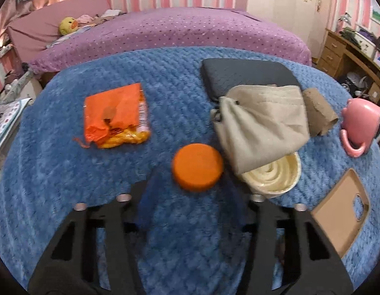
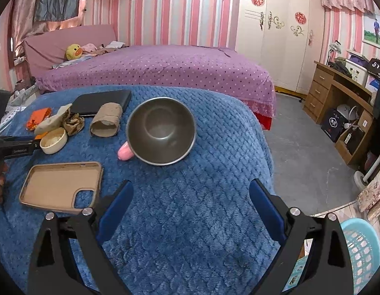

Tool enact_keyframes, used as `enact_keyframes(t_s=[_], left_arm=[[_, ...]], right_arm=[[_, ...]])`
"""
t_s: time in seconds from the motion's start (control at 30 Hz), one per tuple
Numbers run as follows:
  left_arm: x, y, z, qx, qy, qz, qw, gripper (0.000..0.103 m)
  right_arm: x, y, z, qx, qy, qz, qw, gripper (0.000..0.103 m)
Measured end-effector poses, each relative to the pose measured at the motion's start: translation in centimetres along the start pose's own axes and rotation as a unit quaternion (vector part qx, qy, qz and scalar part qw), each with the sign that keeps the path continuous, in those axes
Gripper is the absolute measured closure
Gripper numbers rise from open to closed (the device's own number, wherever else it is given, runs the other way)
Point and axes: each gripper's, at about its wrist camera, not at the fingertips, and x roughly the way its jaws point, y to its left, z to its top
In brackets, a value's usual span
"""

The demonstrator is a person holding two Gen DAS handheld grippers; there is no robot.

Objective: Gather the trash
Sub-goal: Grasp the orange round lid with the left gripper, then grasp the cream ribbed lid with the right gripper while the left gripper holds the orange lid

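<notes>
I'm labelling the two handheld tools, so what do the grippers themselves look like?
The left gripper has a matte black frame with triangular cut-outs, silver round pivot bolts and black inner jaws. The right gripper has the same black frame and silver bolts, but blue padded jaws. No cables or sleeves show.

Left wrist view: the pouch (image 1: 261,125) covers the far part of the cream tub (image 1: 276,174), the near corner of the black case (image 1: 246,76) and one end of the cardboard tube (image 1: 319,110); the orange lid (image 1: 197,167) is motion-blurred. The phone case (image 1: 342,211) is cut by the lens rim. Right wrist view: the mug (image 2: 161,130) hides all but the tip of its pink handle (image 2: 124,152), the basket (image 2: 362,250) is cut off lower right, and items on the desk (image 2: 337,86) are too small to tell.
</notes>
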Motion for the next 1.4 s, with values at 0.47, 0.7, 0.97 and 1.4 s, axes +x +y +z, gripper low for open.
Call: enact_keyframes(t_s=[0.47,0.7,0.97,1.4], left_arm=[[-5.8,3.8,-3.6,-0.015,-0.026,0.054,0.9981,0.064],[-8.3,8.7,-4.1,-0.049,-0.051,0.073,0.9949,0.064],[-7.6,11.0,-4.4,-0.072,-0.031,0.069,0.9946,0.064],[-9.0,9.1,-3.6,-0.066,-0.048,0.071,0.9941,0.064]], right_arm=[[0.0,10.9,2.7,-0.056,0.004,0.083,0.995,0.010],[3.9,17.6,4.3,-0.072,0.035,0.118,0.990,0.010],[8.5,23.7,4.5,-0.109,0.091,0.119,0.983,0.021],[5.6,18.3,3.9,-0.073,0.077,0.137,0.985,0.042]])
